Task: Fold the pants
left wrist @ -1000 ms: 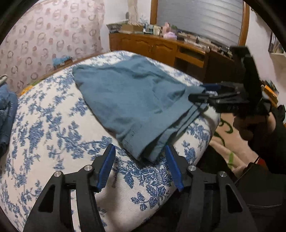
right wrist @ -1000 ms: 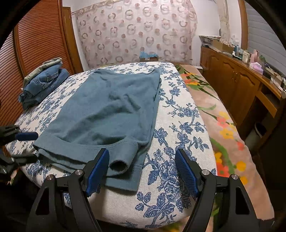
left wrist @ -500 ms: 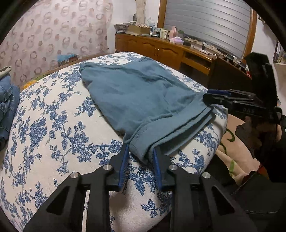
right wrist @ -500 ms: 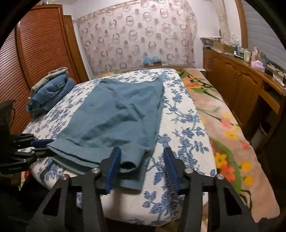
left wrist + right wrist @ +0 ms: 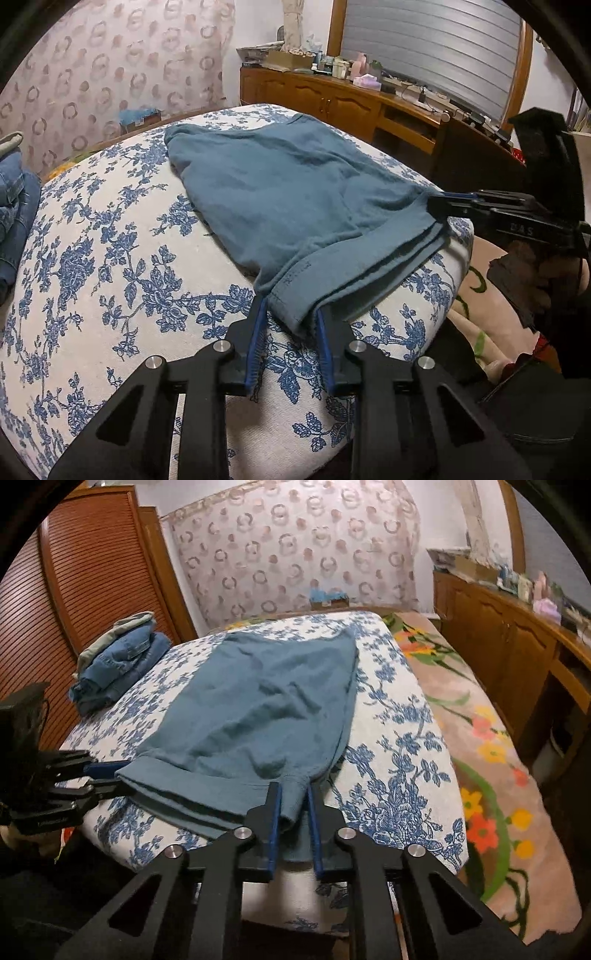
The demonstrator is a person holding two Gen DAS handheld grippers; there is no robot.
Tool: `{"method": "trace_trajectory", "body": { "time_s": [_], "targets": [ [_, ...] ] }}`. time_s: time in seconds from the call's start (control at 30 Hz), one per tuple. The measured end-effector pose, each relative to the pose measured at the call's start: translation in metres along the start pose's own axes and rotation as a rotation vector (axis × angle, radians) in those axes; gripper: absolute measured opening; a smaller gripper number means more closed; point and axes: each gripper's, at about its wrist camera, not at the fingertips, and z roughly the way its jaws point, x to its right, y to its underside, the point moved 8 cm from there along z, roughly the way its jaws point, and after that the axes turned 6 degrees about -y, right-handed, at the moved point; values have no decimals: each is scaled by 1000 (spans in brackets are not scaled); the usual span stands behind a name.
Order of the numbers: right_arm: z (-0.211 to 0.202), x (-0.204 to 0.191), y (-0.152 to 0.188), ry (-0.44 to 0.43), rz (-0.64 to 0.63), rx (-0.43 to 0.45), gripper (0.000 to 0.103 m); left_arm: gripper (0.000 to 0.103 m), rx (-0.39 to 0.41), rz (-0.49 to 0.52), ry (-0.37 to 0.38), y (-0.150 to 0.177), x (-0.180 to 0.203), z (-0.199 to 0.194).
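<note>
Teal-blue pants (image 5: 288, 199) lie on a floral blue-and-white cushion (image 5: 110, 258), their hem end at the near edge. My left gripper (image 5: 291, 317) is shut on one hem corner. My right gripper (image 5: 293, 797) is shut on the other hem corner of the pants (image 5: 258, 716). The right gripper also shows in the left wrist view (image 5: 439, 206), pinching the hem at the right. The left gripper shows in the right wrist view (image 5: 110, 775) at the left, clamped on the hem. The hem is lifted slightly off the cushion (image 5: 399, 768).
A stack of folded jeans (image 5: 118, 661) sits at the cushion's far left corner. A wooden sideboard (image 5: 351, 107) with clutter stands along the right. A floral rug (image 5: 480, 738) lies between cushion and sideboard. A slatted wooden door (image 5: 92, 572) is on the left.
Both grippers moved forward onto the hem corners and closed on them. The hem is now gathered and slightly raised.
</note>
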Motion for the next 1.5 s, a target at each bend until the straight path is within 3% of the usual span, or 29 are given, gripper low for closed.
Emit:
{"method": "trace_trajectory", "body": {
  "time_s": [0.2,0.43,0.57,0.63,0.77,1.03,1.3,1.5],
  "targets": [
    [-11,-10,2,0,-36,5,11,17,37,1,5,-5,1,-13],
    [-5,-8,8,13,-33,-17,11,17,32,21,-7,-4,6,-18],
    [-3,-9,8,18,-34,-24,11,29,38,9,-24,-6,3,-22],
    [-3,-8,8,25,-32,-24,11,41,49,-8,-41,-9,-2,-26],
    [-2,-5,10,32,-27,-28,11,53,90,-43,-36,-15,-11,-37],
    [0,-2,10,72,-28,-34,23,54,79,-59,-38,-29,-15,-21],
    [6,4,14,94,-7,-57,36,54,2,-81,-20,-16,-15,3],
    [2,7,14,69,36,-49,39,54,-27,-75,-18,-9,-13,12]
  ]
}}
